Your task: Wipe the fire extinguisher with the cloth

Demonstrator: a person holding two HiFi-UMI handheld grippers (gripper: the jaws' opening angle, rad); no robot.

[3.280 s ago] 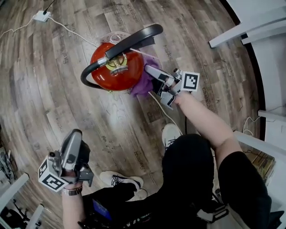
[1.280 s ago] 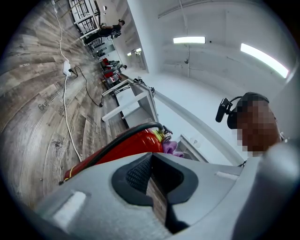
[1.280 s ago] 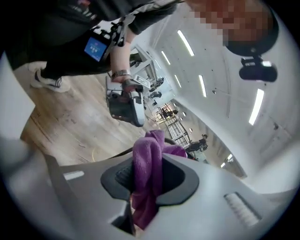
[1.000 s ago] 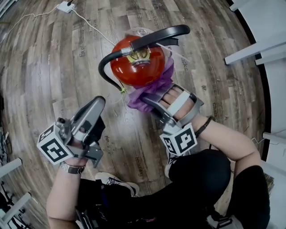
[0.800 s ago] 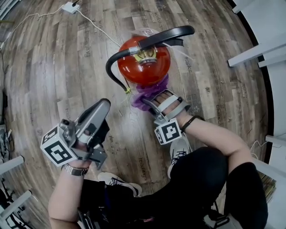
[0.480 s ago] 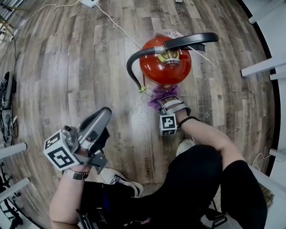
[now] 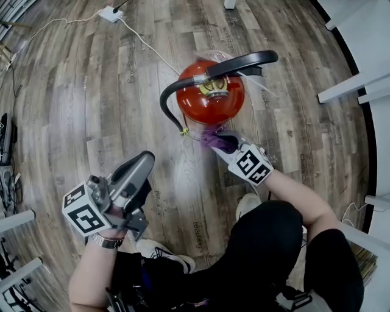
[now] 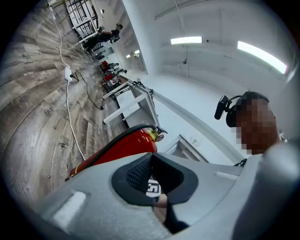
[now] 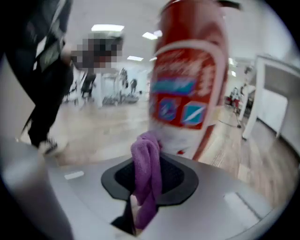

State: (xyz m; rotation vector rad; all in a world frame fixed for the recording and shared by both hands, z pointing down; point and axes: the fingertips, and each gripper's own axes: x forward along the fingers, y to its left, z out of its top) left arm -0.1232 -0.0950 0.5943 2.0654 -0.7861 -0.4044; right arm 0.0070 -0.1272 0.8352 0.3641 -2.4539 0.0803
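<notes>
A red fire extinguisher (image 7: 210, 100) stands upright on the wood floor, with a black handle (image 7: 244, 61) and a black hose (image 7: 166, 100). My right gripper (image 7: 226, 144) is shut on a purple cloth (image 7: 216, 139) and holds it low against the extinguisher's near side. In the right gripper view the cloth (image 9: 146, 173) hangs bunched between the jaws, right in front of the labelled cylinder (image 9: 187, 79). My left gripper (image 7: 144, 163) is shut and empty, held apart at the lower left. From the left gripper view the extinguisher (image 8: 119, 147) shows beyond the closed jaws.
A white power adapter (image 7: 111, 13) and its cable (image 7: 146, 44) lie on the floor at the back. White furniture legs (image 7: 350, 85) stand to the right. The person's white shoes (image 7: 247, 204) and dark trousers (image 7: 262, 256) are close in front of the extinguisher.
My right gripper has sunk down the extinguisher's near side with the purple cloth and rolled, so its marker cube now faces up. The left gripper has barely shifted.
</notes>
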